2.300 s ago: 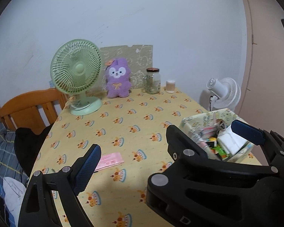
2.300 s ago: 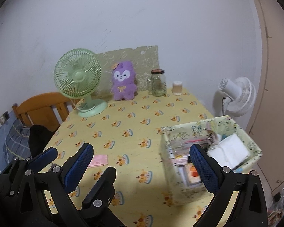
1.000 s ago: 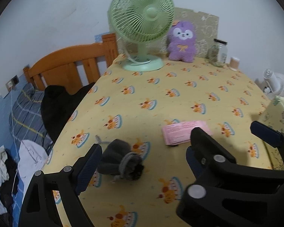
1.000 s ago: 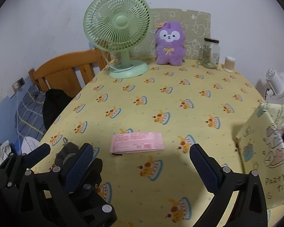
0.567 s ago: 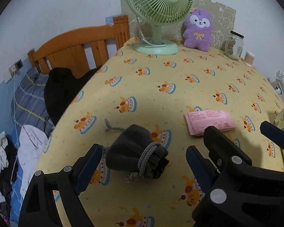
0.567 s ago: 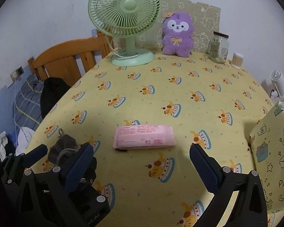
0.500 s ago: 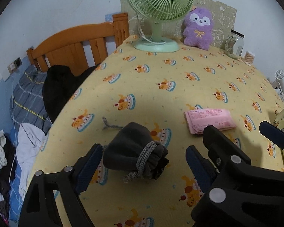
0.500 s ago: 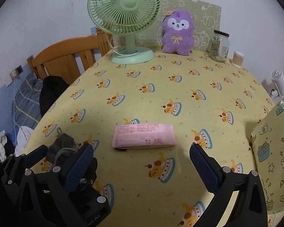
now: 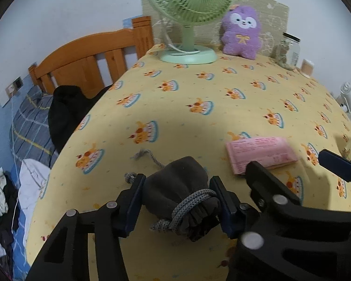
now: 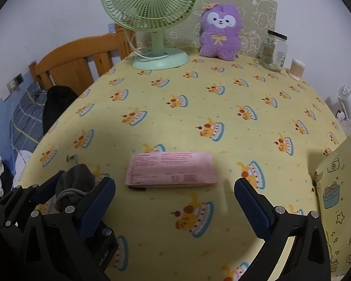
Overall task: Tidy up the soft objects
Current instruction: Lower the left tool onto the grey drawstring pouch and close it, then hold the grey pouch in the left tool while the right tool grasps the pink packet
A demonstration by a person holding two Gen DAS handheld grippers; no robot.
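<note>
left gripper (image 9: 177, 201) clamps grey drawstring pouch (image 9: 175, 187) mid-body (avoids loose cord) | right gripper (image 10: 174, 195) spread wide, pink packet (image 10: 172, 168) just ahead, likely next

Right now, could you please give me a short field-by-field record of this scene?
left gripper: fingers shut on the dark grey drawstring pouch
right gripper: open, holding nothing, just short of the pink packet
surface: yellow tablecloth
far edge: green fan, purple plush, glass jar
right side: patterned fabric box
</note>
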